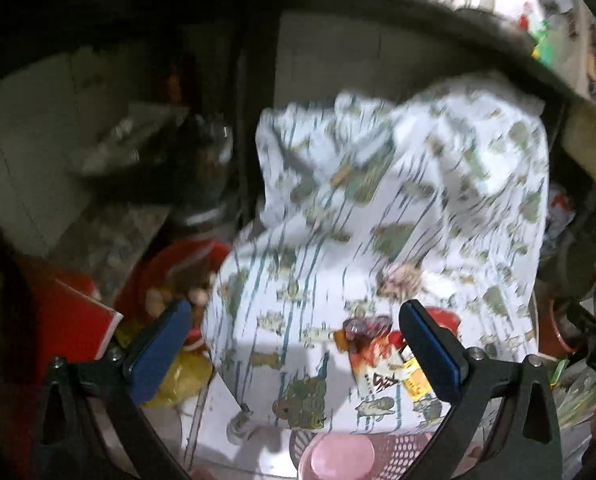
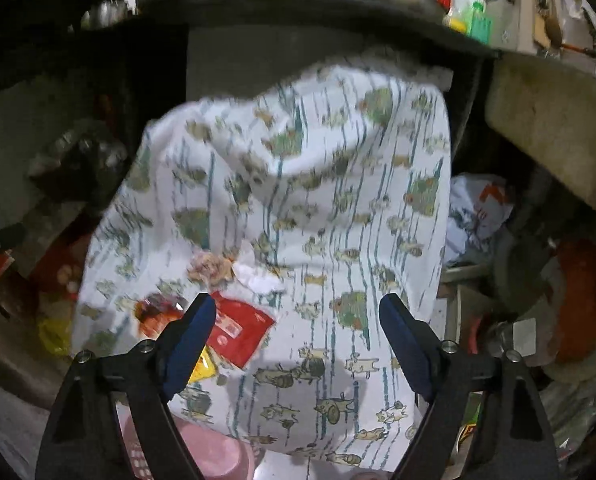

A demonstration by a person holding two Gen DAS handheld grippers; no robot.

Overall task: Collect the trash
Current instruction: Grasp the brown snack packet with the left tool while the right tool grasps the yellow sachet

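Right wrist view: fingers [image 2: 296, 344] wide apart and empty above cloth [image 2: 338, 220], best lowered squarely over red wrapper [image 2: 240, 330], pinching wrapper only, sparing cloth.

Wrappers [image 2: 234, 328] atop cloth [image 2: 298, 200], clutter alongside

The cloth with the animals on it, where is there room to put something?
The patterned cloth is bare on its right half, between the red packet and the cloth's right edge. It's crowded at the left: wrappers and crumpled tissue bunch together.
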